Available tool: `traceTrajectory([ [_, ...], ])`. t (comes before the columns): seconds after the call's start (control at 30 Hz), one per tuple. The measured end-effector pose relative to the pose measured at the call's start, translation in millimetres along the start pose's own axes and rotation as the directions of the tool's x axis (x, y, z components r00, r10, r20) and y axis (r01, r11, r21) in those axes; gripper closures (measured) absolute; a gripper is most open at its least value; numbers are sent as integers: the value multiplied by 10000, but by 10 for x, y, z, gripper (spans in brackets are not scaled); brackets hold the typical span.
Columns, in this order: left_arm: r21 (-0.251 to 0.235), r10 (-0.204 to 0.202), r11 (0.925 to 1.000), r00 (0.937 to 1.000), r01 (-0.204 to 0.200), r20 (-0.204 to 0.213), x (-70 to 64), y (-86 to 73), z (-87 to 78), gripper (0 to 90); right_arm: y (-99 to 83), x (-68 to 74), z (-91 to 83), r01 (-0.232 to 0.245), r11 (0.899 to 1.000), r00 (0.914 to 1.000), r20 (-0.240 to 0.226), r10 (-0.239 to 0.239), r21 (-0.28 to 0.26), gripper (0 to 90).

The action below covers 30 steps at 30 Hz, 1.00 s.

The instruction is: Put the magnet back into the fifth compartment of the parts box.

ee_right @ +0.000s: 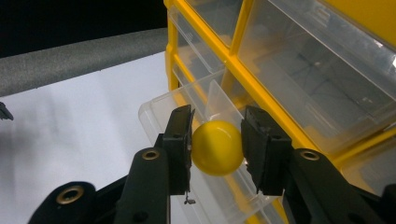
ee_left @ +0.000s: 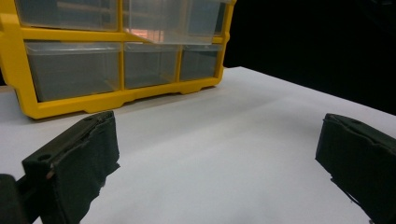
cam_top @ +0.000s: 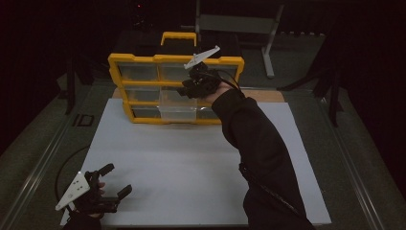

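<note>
Between your right gripper's jaws you clamp one yellow ball above one pulled-out clear drawer; your left gripper gapes empty.

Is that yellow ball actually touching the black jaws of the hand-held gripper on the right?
Touching. In the right gripper view, the yellow ball sits pinched between the two black jaws of the right hand-held gripper, above the pulled-out clear drawer, with no gap on either side.
</note>
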<state>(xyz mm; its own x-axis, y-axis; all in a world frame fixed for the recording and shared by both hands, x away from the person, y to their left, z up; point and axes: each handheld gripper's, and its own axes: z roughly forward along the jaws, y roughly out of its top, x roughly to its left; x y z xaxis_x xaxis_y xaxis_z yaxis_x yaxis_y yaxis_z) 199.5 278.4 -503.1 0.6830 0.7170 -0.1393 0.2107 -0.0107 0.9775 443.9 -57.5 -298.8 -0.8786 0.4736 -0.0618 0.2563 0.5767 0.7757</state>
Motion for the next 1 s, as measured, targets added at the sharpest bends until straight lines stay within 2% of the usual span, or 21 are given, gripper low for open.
traceTrajectory([
  [0.67, 11, 4, 10000, 10000, -4, -5, 3, -2, -17, 0, 223, 5, 204, -79, 9999, 9999, 97, 78, 118, 638],
  [1.0, 0, -18, 10000, 10000, 18, -27, 1, -4, -19, 0, 171, -10, 303, -269, 9994, 9996, 70, 267, 236, 638],
])
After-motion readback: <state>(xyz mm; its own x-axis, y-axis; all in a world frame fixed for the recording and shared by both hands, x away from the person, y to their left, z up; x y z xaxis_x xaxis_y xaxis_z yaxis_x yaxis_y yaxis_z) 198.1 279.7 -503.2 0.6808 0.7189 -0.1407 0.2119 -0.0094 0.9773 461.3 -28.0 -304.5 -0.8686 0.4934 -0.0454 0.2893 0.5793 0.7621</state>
